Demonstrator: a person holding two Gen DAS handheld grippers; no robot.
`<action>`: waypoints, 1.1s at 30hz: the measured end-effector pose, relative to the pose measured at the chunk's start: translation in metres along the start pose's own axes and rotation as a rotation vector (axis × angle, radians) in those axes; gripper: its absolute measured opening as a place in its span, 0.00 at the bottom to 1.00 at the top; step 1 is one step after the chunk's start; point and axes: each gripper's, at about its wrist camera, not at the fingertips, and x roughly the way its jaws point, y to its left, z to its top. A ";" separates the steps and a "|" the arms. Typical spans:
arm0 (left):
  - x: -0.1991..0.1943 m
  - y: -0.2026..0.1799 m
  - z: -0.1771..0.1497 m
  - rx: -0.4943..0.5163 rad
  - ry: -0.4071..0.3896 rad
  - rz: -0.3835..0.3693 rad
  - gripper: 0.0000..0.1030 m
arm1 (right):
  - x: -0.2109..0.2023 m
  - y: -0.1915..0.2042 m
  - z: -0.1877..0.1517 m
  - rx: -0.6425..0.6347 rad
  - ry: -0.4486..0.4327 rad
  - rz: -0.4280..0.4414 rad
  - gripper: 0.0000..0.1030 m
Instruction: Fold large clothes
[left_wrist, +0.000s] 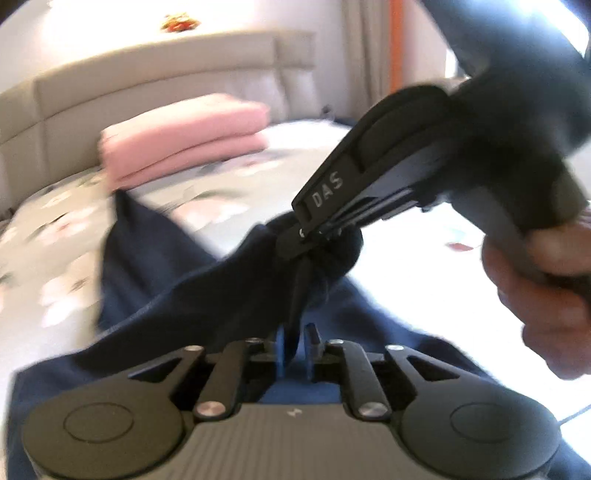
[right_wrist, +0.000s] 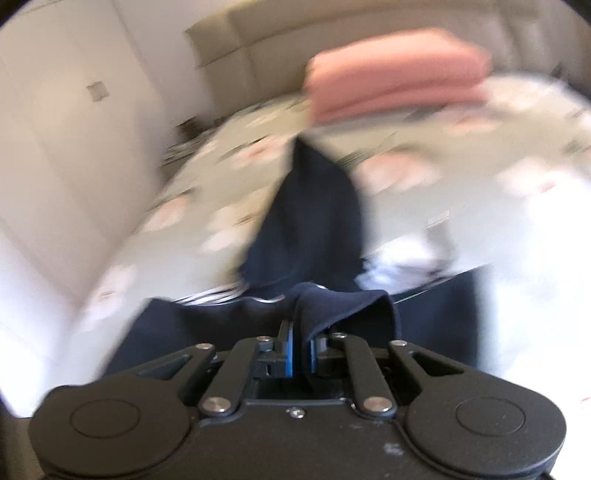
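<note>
Right claw (right_wrist: 301, 354) pinches soft navy cloth (right_wrist: 314, 229) — left claw (left_wrist: 295, 350) slightly spread around a fold.

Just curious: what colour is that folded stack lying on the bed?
Pink; the folded fabric stack shows sharpest in the left wrist view, lying on the floral bedsheet.

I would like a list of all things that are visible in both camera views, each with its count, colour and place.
Garment: one, navy blue, spread over the bed, one part lifted.
Folded cloth stack: one, pink, far end of the bed.
Bedsheet: one, pale with pink flowers, under everything.
Headboard: one, beige, behind the stack.
Curtain: one, light, far right.
Left gripper: black, navy cloth hanging between its fingers.
Right gripper: black, shut on the garment.
Hand: one, holding the right gripper.
</note>
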 end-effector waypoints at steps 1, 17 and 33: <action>0.003 -0.006 0.001 0.004 0.006 -0.014 0.31 | 0.001 -0.012 0.001 0.001 0.011 -0.022 0.11; -0.004 0.149 -0.076 -0.264 0.188 0.293 0.48 | 0.022 -0.042 -0.036 -0.033 -0.032 -0.274 0.35; -0.049 0.163 -0.124 -0.303 0.254 0.344 0.49 | 0.061 -0.032 -0.078 -0.100 0.204 -0.424 0.12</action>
